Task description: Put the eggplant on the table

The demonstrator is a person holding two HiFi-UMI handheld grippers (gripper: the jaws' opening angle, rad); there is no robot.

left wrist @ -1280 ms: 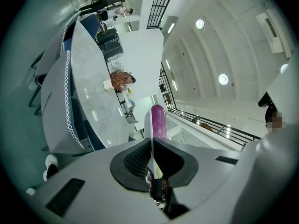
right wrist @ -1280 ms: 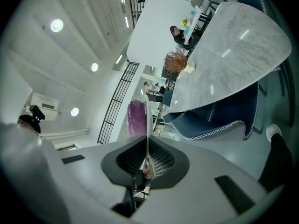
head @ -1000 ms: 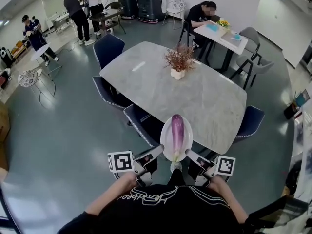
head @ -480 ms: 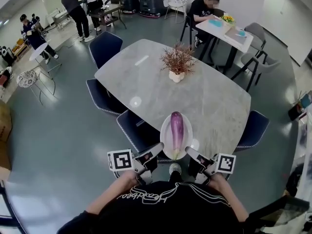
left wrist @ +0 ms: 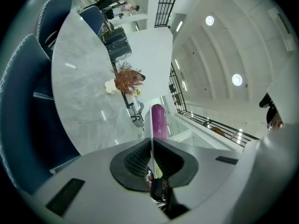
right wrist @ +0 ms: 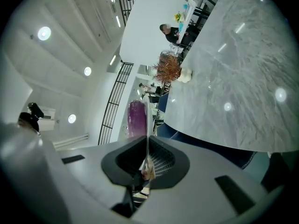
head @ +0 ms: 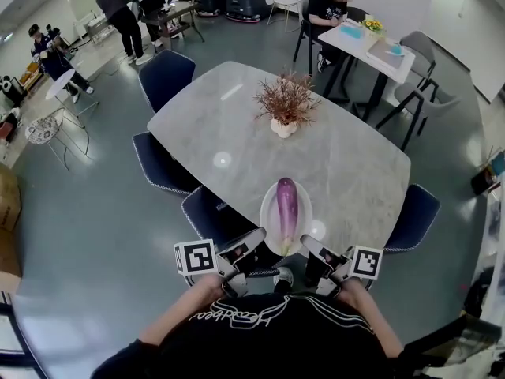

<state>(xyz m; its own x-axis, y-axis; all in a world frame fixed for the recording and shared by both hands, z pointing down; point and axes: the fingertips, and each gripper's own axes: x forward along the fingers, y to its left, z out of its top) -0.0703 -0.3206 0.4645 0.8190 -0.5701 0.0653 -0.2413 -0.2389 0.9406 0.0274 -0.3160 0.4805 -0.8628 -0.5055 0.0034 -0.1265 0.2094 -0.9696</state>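
Clamped shut on opposite sides of the white plate's point(head: 267, 212) near rim at lower centre, the left gripper point(head: 254, 242) and right gripper point(head: 310, 247) hold it level so the eggplant point(head: 287, 204) lies steady over the table's point(head: 347, 164) near edge.

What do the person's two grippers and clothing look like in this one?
The left gripper and right gripper match: pale grey bodies, black ribbed pads, each with a white cube bearing black square markers. The person wears a black short-sleeved top with white script lettering.
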